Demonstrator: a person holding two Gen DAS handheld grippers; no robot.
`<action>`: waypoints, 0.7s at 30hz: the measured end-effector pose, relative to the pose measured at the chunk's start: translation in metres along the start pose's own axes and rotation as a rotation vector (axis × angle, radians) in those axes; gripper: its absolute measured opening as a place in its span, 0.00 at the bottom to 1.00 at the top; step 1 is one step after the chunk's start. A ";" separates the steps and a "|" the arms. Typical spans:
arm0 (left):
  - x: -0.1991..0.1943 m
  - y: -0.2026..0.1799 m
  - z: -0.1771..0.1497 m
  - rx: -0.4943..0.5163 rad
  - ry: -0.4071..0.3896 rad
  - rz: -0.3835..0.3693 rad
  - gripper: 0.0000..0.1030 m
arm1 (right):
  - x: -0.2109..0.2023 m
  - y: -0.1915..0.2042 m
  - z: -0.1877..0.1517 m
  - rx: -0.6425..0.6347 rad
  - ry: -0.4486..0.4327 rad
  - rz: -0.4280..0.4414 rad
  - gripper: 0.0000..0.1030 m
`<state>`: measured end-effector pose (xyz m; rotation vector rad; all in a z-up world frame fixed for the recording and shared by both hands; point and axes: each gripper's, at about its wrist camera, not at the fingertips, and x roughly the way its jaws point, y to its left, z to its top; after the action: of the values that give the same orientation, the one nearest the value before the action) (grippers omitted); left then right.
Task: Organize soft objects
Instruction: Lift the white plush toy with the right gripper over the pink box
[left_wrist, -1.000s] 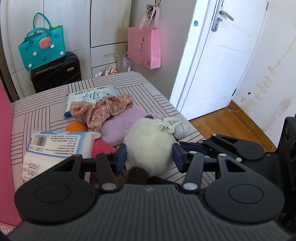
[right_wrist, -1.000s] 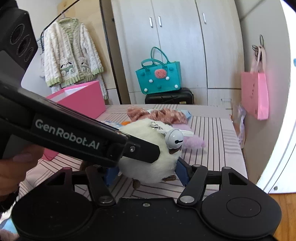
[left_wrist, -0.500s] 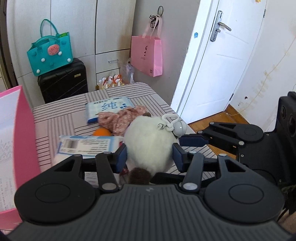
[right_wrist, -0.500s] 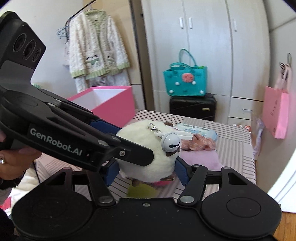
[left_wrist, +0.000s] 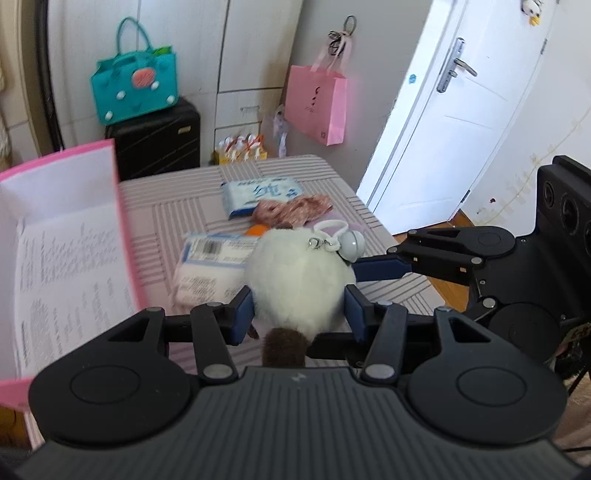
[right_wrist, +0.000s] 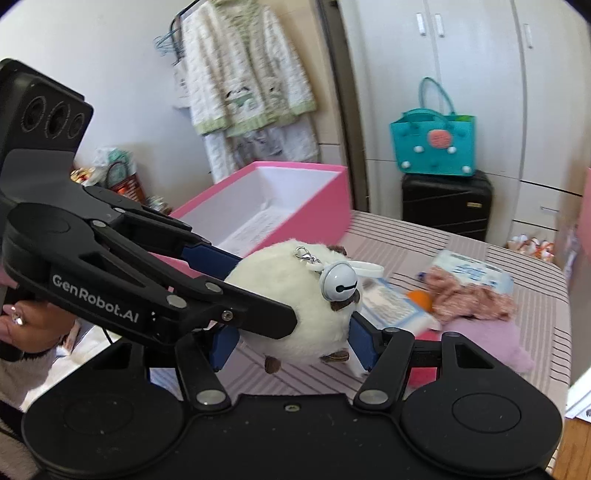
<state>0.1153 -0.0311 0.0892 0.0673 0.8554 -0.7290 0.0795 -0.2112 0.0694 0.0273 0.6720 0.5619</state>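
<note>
Plush toy (left_wrist: 299, 280), white and round, hangs above the striped table (left_wrist: 177, 210), pinched between both the left tongs (left_wrist: 299, 314) and right tongs (right_wrist: 291, 343). Farther off stands a pink box (right_wrist: 280, 206), seemingly empty.

Both grippers: matte black linkage arms w/ silver pivot screws, round discs on a ribbed grey-black base, dark blue finger pads (left_wrist: 243, 314). Left gripper (right_wrist: 255, 295) has white "GenRobot.AI" lettering; above that lettering, a black block w/ three round holes.
</note>
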 end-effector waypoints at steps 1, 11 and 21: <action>-0.004 0.004 -0.002 -0.012 0.010 -0.002 0.49 | 0.002 0.007 0.001 -0.013 0.007 0.004 0.67; -0.052 0.035 -0.012 -0.018 -0.053 0.092 0.49 | 0.026 0.050 0.030 -0.127 -0.022 0.065 0.66; -0.083 0.095 0.008 -0.112 -0.128 0.176 0.49 | 0.070 0.078 0.083 -0.309 -0.082 0.110 0.64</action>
<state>0.1430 0.0846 0.1317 -0.0044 0.7561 -0.5142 0.1359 -0.0975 0.1096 -0.2014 0.5003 0.7616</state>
